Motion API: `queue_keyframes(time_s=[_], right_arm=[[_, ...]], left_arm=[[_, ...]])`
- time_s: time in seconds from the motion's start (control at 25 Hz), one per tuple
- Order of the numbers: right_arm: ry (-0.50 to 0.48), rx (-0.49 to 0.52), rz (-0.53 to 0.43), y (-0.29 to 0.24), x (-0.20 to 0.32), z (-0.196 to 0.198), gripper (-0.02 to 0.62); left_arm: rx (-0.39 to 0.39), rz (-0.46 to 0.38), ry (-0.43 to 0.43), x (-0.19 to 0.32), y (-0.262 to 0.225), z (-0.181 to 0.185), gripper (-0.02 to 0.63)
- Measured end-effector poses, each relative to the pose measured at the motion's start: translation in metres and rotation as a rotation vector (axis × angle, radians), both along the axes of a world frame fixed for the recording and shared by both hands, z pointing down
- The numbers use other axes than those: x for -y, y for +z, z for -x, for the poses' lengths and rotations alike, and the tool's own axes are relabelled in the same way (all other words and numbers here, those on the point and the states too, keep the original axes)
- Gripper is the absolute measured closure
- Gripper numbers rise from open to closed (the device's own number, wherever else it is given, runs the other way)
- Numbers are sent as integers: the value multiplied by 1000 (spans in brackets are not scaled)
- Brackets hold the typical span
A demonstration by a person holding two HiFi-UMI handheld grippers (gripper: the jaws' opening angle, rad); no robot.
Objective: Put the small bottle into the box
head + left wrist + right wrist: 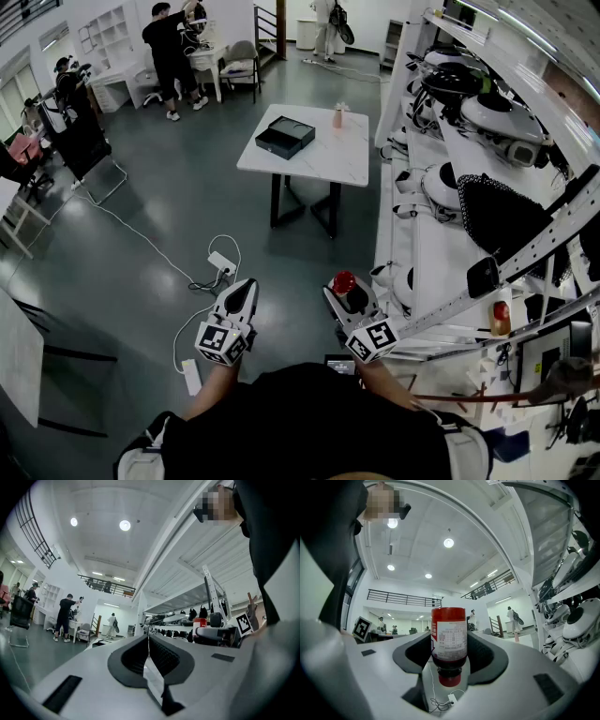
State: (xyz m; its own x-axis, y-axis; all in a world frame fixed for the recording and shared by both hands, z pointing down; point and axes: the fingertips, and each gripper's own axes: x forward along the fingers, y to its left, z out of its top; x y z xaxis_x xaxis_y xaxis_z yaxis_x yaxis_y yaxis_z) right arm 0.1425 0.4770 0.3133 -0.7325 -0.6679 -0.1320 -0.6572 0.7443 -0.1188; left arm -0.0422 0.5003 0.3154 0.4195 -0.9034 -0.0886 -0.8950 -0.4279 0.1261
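a grey floor (169,234) in a wide workshop, with a white desk (349,161) well ahead carrying the black box (285,137). the right hand-held gripper (347,298) clamps the red small bottle (449,637), cap downward. the left hand-held gripper (244,289) has its jaws pressed together, empty.
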Motion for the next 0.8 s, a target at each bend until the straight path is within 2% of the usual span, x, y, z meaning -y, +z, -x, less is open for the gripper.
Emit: queue_keyframes(time_s=[0.32, 0.8], right_arm=[[23, 18, 48, 10, 0, -23, 360], [-6, 47, 81, 27, 13, -58, 360]], left_arm=[[-11, 44, 17, -9, 10, -20, 586], [2, 69, -25, -6, 22, -47, 586]])
